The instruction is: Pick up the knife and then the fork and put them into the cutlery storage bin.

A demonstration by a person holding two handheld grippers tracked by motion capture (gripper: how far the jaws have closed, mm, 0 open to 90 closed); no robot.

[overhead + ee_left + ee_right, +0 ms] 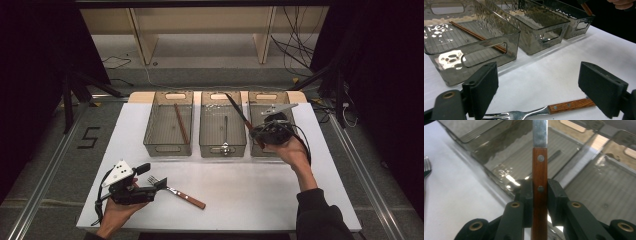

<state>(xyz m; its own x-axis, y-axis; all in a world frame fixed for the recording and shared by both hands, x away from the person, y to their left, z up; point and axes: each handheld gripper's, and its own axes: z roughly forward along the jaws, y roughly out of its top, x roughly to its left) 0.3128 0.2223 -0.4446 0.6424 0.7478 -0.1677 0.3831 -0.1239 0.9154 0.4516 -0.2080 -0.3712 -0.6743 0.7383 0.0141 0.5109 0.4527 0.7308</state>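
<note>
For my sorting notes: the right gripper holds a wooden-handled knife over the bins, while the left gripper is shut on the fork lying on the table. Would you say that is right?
Not quite. The left gripper is open: in the left gripper view its jaws stand wide apart on either side of the fork, which lies on the table ungrasped. The rest holds: the right gripper is shut on the wooden-handled knife over the bins.

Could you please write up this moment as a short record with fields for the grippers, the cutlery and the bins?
left gripper: open, jaws either side of the fork
fork: flat on the white table, wooden handle
right gripper: shut on the knife, above the bins
knife: wooden handle clamped, blade pointing away
left bin: holds one chopstick
middle bin: holds a metal utensil
right bin: contents hidden by the gripper
</note>
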